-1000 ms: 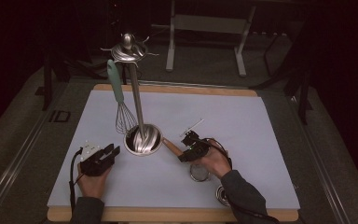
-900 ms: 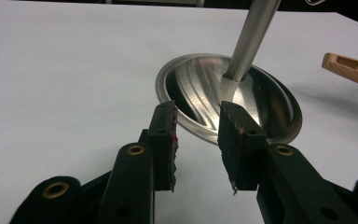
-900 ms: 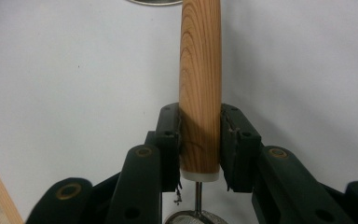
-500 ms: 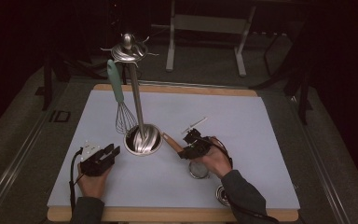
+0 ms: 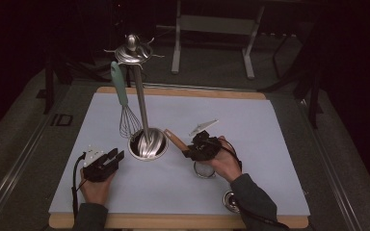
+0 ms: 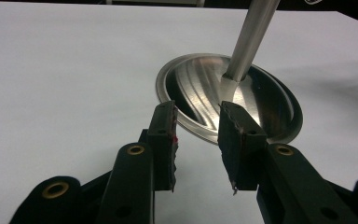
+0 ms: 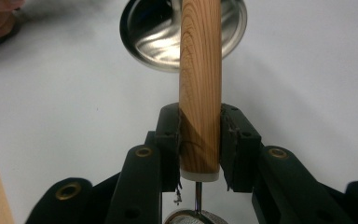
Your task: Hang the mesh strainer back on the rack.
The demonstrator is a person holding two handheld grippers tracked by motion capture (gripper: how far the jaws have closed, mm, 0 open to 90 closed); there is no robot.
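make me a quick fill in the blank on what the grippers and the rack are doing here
The right gripper is shut on a strainer's ____ handle.
The left gripper is ____, with nothing between its jaws.
A whisk with a green handle ____ from the rack.
The rack's pole stands on a round ____ base.

Missing words: wooden; open; hangs; metal

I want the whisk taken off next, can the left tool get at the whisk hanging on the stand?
Probably yes. The left tool is open and empty, and the whisk hangs on its side of the stand, with nothing between them.
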